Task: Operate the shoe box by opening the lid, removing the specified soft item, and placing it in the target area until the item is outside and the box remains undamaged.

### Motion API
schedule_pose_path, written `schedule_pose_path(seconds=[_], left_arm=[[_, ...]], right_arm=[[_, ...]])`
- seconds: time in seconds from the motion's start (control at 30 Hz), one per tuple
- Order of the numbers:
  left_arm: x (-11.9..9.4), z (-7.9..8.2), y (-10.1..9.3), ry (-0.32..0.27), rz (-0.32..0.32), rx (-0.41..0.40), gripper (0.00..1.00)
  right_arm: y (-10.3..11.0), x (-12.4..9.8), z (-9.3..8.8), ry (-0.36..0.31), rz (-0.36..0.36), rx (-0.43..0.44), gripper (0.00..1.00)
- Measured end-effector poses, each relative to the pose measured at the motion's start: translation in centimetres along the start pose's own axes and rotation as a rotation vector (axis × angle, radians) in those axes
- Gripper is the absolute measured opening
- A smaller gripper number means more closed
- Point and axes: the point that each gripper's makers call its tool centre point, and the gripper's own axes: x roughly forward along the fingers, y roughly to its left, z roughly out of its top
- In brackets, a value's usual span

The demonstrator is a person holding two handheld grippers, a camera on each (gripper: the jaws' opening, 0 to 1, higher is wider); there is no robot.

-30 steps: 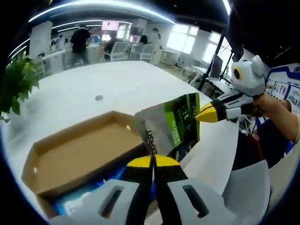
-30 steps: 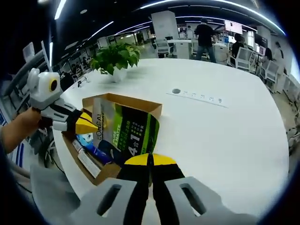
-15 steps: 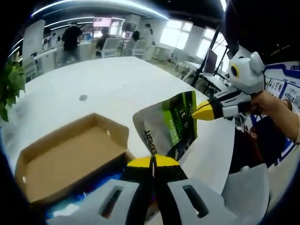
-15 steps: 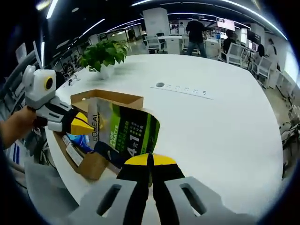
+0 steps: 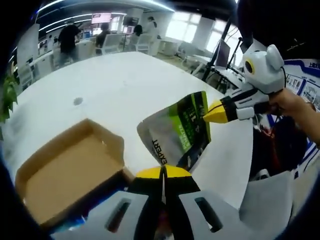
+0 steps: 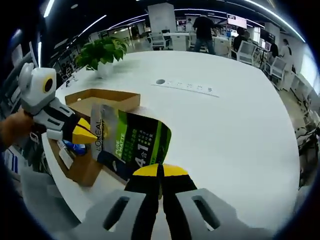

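Above the white round table, a flat green, silver and black foil pouch with printed lettering hangs in the air, stretched between the two grippers. Right gripper: yellow-tipped jaws pressed together on one end of the pouch. Left gripper: comes in from the left of the right gripper view, its yellow tips pinched on the pouch's opposite edge, a hand behind it.

Left gripper view, same hold mirrored: left gripper closed on the lower end of the pouch, right gripper clamped on the upper corner. The pouch's long axis runs from one gripper to the other, tilted; its faces stand roughly upright, the printed side toward the right gripper's camera.

Open brown cardboard shoe box sits on the table near its edge, lid folded back. The pouch is clear of it, beside and above the box. Blue and white items lie inside the box. Potted green plant stands further along the table. People stand at desks in the background.
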Motion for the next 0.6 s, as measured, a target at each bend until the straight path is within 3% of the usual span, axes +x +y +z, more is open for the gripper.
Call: schedule_pose_path(seconds=[0.23,0.6], left_arm=[[1.4,-0.8,0.1,0.056,0.016,0.041,0.0],[3.6,-1.4,0.1,0.188,0.037,0.24,0.0]], right_arm=[[-0.6,1.3,-1.2,0.022,-0.016,0.009,0.0],[-2.1,3.3,-2.4,0.055,-0.035,0.025,0.0]])
